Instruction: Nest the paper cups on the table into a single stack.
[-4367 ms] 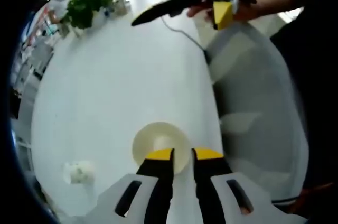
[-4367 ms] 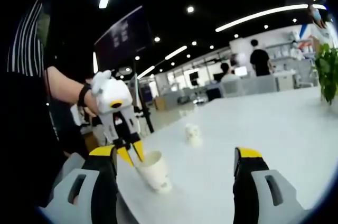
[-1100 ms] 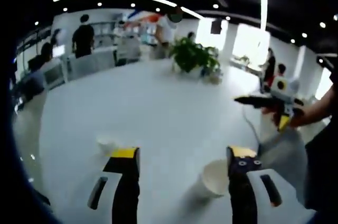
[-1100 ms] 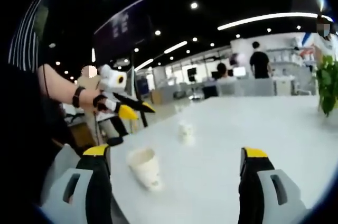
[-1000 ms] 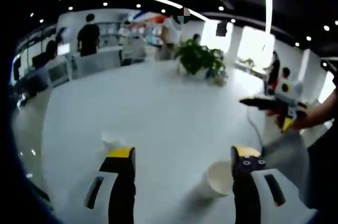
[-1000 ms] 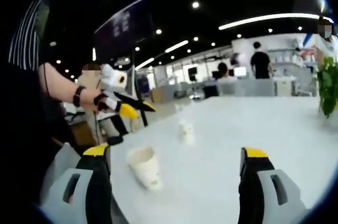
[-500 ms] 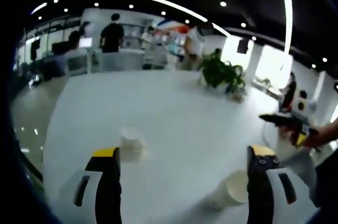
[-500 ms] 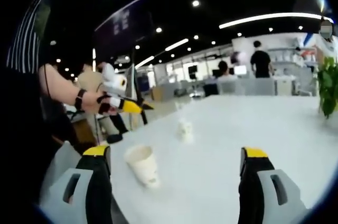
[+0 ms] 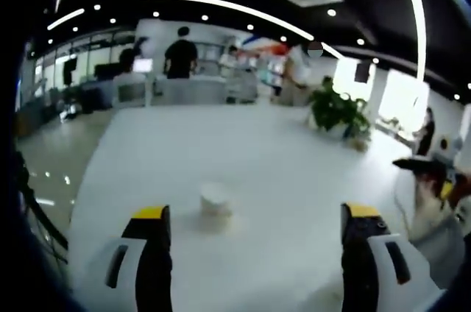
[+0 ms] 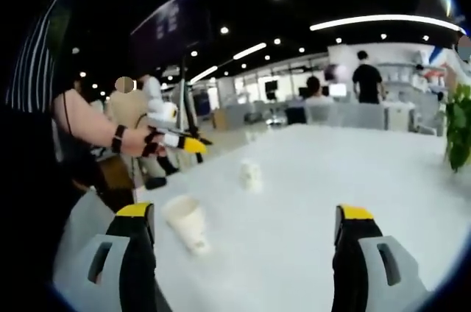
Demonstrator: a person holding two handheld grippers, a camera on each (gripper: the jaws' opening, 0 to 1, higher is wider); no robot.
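Separately, two paper cups (image 10: pixel 185 224) (image 10: pixel 251 175) on table (image 10: pixel 309 201).

White table (image 9: pixel 243 150), potted plant (image 9: pixel 337 110), people standing beyond

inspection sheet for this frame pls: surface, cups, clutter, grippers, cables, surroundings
Surface: white table, glossy, mostly bare.
Job's things: two paper cups, apart, not nested. Near cup tilted, beside the right gripper's left jaw. Far cup upright, ahead of the left gripper, between its jaws' line.
Clutter: potted plant at the table's far side.
Grippers: left gripper jaws wide apart, holding nothing; right gripper jaws wide apart, holding nothing.
Cables: nothing seen.
Surroundings: open office, ceiling strip lights, people standing at the back.
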